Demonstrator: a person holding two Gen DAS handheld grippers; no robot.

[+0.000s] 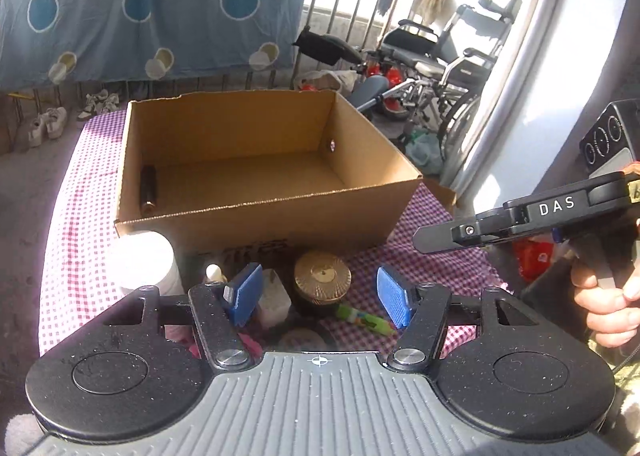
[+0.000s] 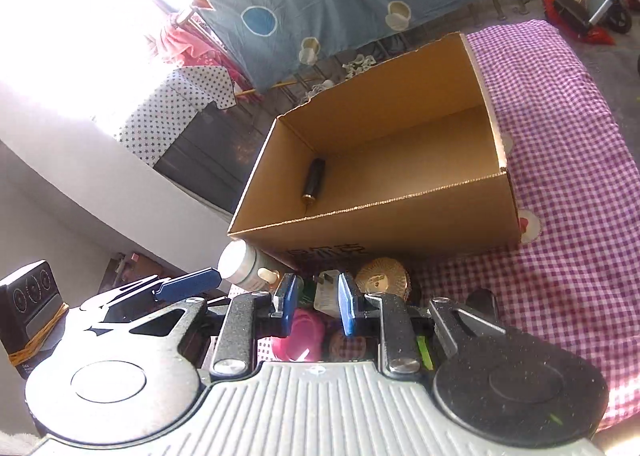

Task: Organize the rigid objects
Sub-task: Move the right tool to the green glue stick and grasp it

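Only right wrist shows pink cup (image 2: pixel 298 334) (blurred).

left claw (image 1: pixel 318 298) gapes wide, empty; right claw (image 2: pixel 314 308) narrowly parted, empty, both angled downward

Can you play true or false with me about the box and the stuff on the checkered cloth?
1. The brown cardboard box holds one dark tube with a gold end. True.
2. The round gold-lidded jar sits inside the box. False: it stands on the pink checkered cloth, in front of the box.
3. The left gripper pinches a pencil. False: its blue pads are apart, holding nothing.
4. The white plastic bottle stands outside the box. True.
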